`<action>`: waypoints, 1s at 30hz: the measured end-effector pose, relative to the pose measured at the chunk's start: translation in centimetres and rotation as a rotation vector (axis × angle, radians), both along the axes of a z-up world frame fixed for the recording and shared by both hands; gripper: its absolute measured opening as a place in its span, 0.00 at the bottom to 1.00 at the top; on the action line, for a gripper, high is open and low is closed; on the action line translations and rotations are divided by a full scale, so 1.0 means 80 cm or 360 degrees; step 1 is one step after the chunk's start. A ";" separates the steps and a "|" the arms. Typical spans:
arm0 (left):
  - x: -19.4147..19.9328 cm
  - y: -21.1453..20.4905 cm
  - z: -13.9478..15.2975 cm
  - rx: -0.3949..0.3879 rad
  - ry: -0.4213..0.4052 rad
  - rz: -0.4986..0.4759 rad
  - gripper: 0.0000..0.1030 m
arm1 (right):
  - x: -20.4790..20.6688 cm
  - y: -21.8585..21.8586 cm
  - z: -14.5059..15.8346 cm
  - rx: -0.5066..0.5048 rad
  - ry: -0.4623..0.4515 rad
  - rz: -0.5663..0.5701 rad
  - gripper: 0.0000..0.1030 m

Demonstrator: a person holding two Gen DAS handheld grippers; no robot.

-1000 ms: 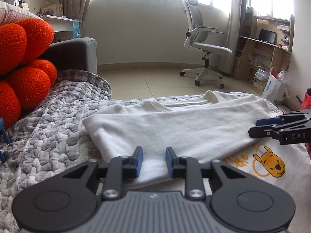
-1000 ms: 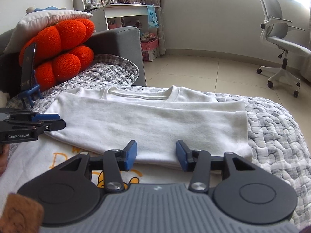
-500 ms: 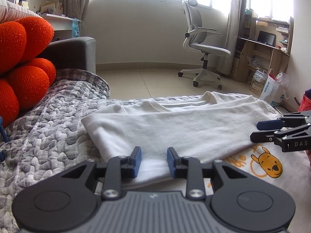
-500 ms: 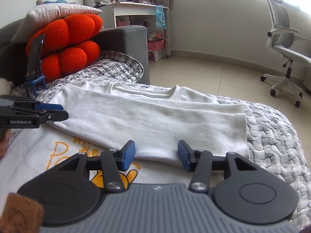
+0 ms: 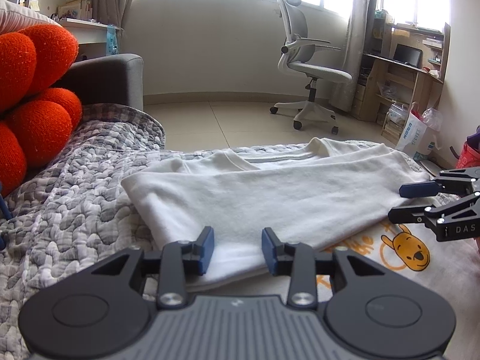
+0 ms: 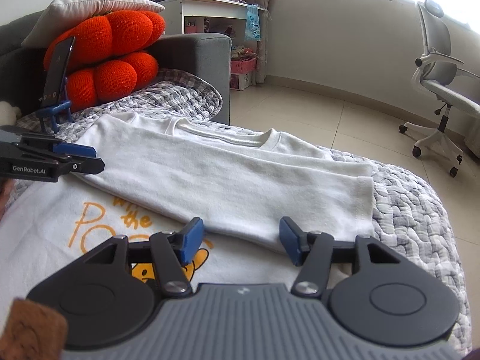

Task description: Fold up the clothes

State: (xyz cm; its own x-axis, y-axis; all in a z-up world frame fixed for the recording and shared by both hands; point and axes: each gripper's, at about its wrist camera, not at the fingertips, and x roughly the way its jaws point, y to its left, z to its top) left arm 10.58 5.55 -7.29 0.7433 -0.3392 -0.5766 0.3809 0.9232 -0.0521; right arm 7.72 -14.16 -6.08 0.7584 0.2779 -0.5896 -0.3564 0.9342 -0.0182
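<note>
A white T-shirt (image 5: 270, 192) with an orange bear print (image 5: 412, 252) lies on the grey quilt, its far part folded over toward me in a band; it also shows in the right wrist view (image 6: 234, 180). My left gripper (image 5: 237, 249) is open and empty, just above the folded band's near left corner. My right gripper (image 6: 240, 240) is open and empty, above the band's near edge toward its right end. Each gripper shows from the side in the other's view, the right (image 5: 399, 201) and the left (image 6: 96, 159).
The grey quilt (image 5: 75, 198) covers the bed. Orange knit cushions (image 6: 114, 57) and a phone on a blue stand (image 6: 57, 75) stand at the left by the sofa arm (image 6: 198, 54). An office chair (image 5: 309, 69) and desk (image 5: 402, 75) stand across the floor.
Both grippers have opened wider. Both views have drifted slightly and the shirt has not moved.
</note>
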 end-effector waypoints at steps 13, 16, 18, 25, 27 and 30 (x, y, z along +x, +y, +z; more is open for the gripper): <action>-0.070 -0.004 0.021 0.0016 0.0391 -0.0141 0.70 | -0.022 -0.015 0.019 0.0070 0.0426 -0.0108 0.60; -0.090 0.005 0.025 -0.0017 0.0493 -0.0149 0.71 | -0.042 -0.024 0.024 0.0146 0.0539 -0.0110 0.60; -0.102 0.010 0.027 -0.0040 0.0562 -0.0153 0.71 | -0.057 -0.028 0.028 0.0197 0.0606 -0.0116 0.60; -0.152 0.035 0.030 -0.0050 0.0768 -0.0144 0.71 | -0.120 -0.051 0.037 0.0405 0.0842 -0.0160 0.60; -0.164 0.039 0.030 -0.0028 0.0812 -0.0134 0.71 | -0.139 -0.057 0.036 0.0431 0.0879 -0.0177 0.60; -0.177 0.045 0.028 0.0001 0.0891 -0.0114 0.73 | -0.164 -0.067 0.036 0.0440 0.0910 -0.0204 0.60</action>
